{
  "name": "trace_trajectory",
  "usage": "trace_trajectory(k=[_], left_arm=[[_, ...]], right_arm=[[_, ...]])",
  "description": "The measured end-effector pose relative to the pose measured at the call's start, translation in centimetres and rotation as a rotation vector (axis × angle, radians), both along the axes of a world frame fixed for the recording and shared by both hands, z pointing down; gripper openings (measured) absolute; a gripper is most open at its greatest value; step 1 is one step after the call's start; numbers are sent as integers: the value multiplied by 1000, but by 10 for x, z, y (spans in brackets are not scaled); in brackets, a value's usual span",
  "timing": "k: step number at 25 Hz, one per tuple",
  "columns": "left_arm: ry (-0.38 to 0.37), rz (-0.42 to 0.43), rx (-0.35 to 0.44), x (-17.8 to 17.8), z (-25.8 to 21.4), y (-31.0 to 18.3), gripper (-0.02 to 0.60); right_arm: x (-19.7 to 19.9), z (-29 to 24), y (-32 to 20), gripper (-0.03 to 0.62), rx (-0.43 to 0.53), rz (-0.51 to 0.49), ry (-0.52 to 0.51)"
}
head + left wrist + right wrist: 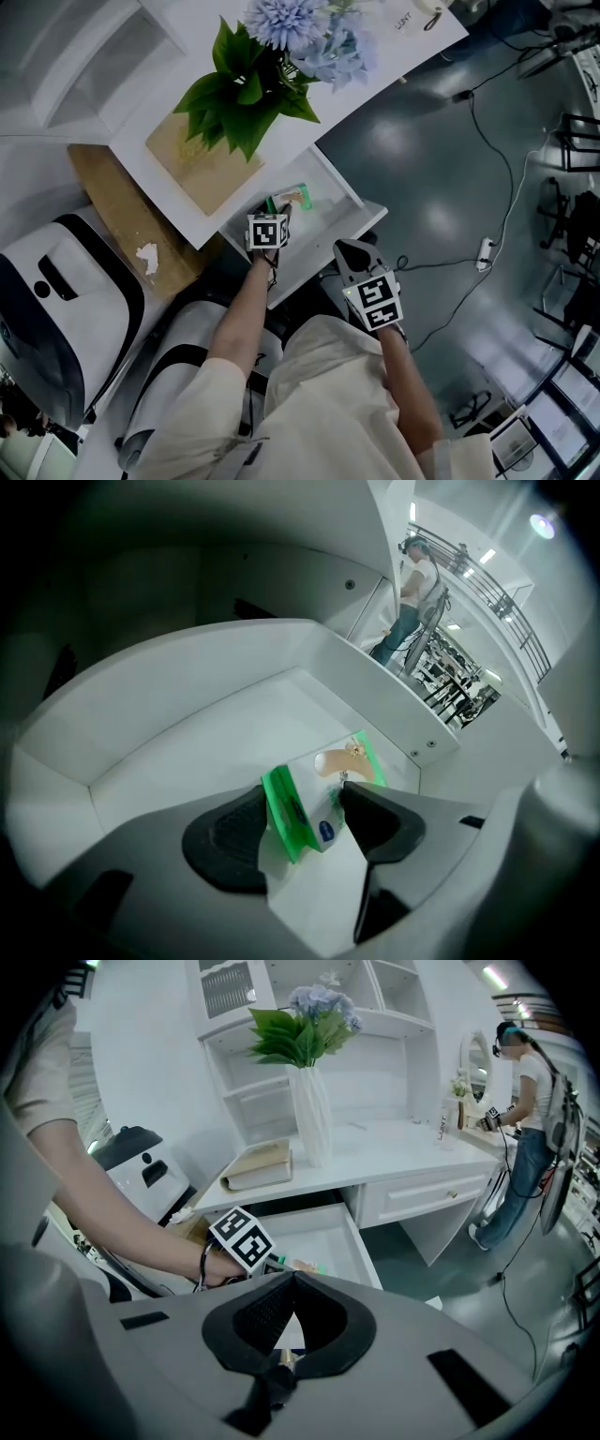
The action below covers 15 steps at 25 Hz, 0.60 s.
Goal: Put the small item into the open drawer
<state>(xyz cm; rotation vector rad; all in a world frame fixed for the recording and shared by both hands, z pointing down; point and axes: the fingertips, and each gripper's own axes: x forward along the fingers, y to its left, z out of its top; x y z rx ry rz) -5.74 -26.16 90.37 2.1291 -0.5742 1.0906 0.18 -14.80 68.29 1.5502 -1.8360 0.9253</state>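
Cream short-sleeved shirt [328,394], black-white marker cubes [267,231]

Between the jaws of the left gripper [302,803], the packet [323,794]: glossy film, green and white, with glare on its face. The pads [230,841]: matt black, finely textured, rubber-like; the same on the right gripper [291,1283]. The gripper shells: smooth matt grey plastic. Beneath the left gripper, the drawer [169,761]: smooth white painted finish, satin sheen. Right of the right gripper, the floor [450,187]: grey, polished, mirrors lights. Left of the left gripper, the board [122,216]: brown, matt, cardboard-like. Behind it, the sleeve [202,403]: cream cloth, matt.
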Motion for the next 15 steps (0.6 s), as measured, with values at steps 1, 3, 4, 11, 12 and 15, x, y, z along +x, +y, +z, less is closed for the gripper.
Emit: trace_trajectory(k=[1,3,4,11,12,15], left_arm=[[-7,-3,12,1,1,-2,273],[-28,-6,38,0,6,-4,276],[-40,-5,48,0,10,-5,278],[-119,48,130,-1,-6,-4,282],[-132,51,139,-3,-7,-5,284],[-158,41,163,-9,-14,-4,287]], right_arm=[[0,0,1,25,-2,-2,0],[0,-4,3,25,-6,-3,-8],[0,-6,4,25,-5,0,-12],[11,-2,14,25,8,-1,-6],[10,-3,14,25,6,-6,-9],[11,-8,16,25,1,-17,-13]])
